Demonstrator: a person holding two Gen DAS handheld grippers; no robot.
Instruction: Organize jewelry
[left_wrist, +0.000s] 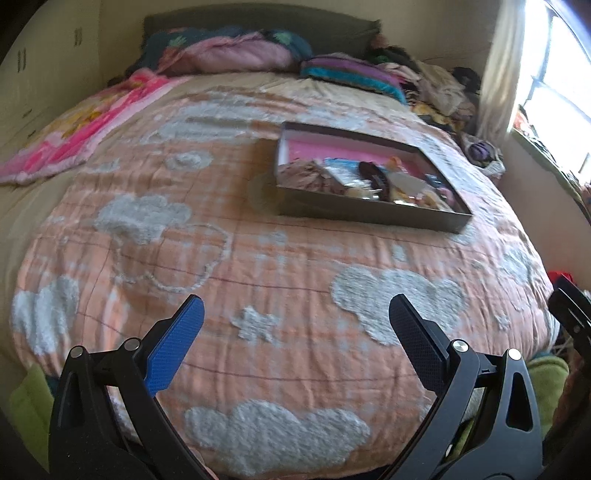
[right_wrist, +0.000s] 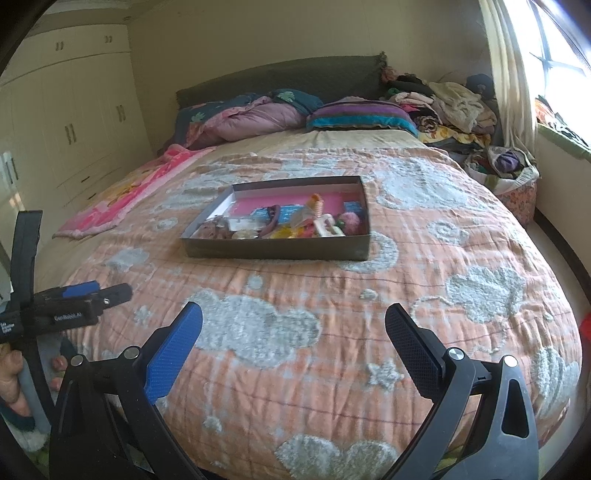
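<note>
Grey box (right_wrist: 277, 251) sits mid-bed (right_wrist: 424, 295), its trinkets (right_wrist: 295, 225) heaped loosely at the near wall. Both the left gripper (left_wrist: 295, 314) and right gripper (right_wrist: 293, 317) hang well short of it, fingers spread, empty. Sorting looks unfinished.

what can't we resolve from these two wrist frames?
- Items in the box: too small and jumbled in the right wrist view; blurred in the left, with the near wall hiding the nearest ones. No piece is identifiable.
- Left gripper: in the right wrist view it is cut off by the left edge.
- Right gripper: the left wrist view shows only a dark sliver at the right edge.
- Bed foot: hidden by the gripper bodies.
</note>
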